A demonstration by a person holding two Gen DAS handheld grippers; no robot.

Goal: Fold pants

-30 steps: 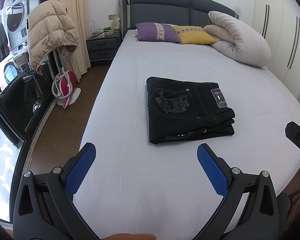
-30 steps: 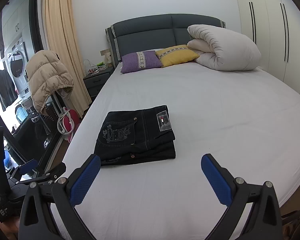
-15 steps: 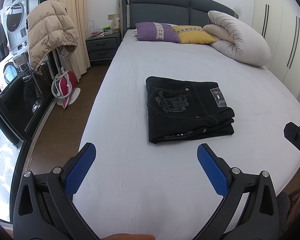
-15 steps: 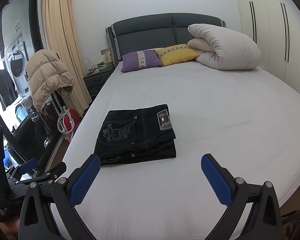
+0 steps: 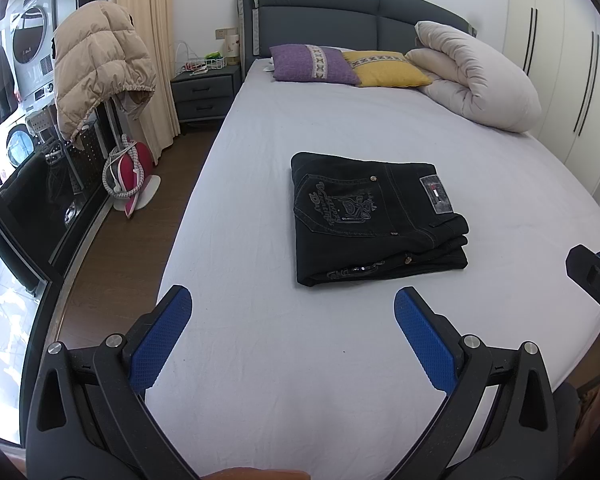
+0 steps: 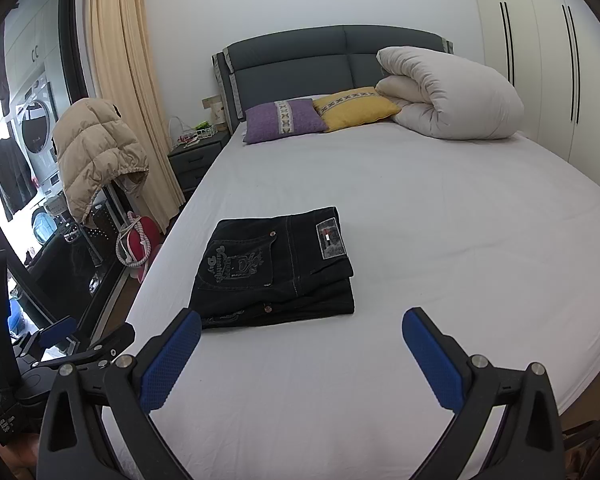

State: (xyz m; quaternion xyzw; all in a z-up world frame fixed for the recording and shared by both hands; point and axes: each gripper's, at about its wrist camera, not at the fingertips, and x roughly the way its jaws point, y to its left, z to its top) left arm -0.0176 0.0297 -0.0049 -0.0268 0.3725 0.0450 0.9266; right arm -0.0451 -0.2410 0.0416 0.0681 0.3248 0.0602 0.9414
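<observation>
Black pants [image 5: 374, 216] lie folded in a flat rectangle on the white bed sheet [image 5: 340, 360], back pocket embroidery and label facing up; they also show as the pants [image 6: 276, 268] in the right wrist view. My left gripper [image 5: 294, 308] hangs open near the bed's foot, short of the pants, nothing between its blue pads. My right gripper [image 6: 302, 330] is open too, just before the pants' near edge, holding nothing. The left gripper's body [image 6: 40, 360] appears at the right view's lower left.
A rolled white duvet [image 5: 476, 80], a purple pillow [image 5: 312, 64] and a yellow pillow [image 5: 384, 68] lie by the headboard. Left of the bed are wood floor, a nightstand [image 5: 202, 94], a beige puffer jacket [image 5: 96, 64] on a rack and a pink item [image 5: 130, 176]. Wardrobes [image 6: 540, 60] stand right.
Hardly anything differs; both views have shifted very slightly and the pants stay folded in place. Both grippers remain open.
</observation>
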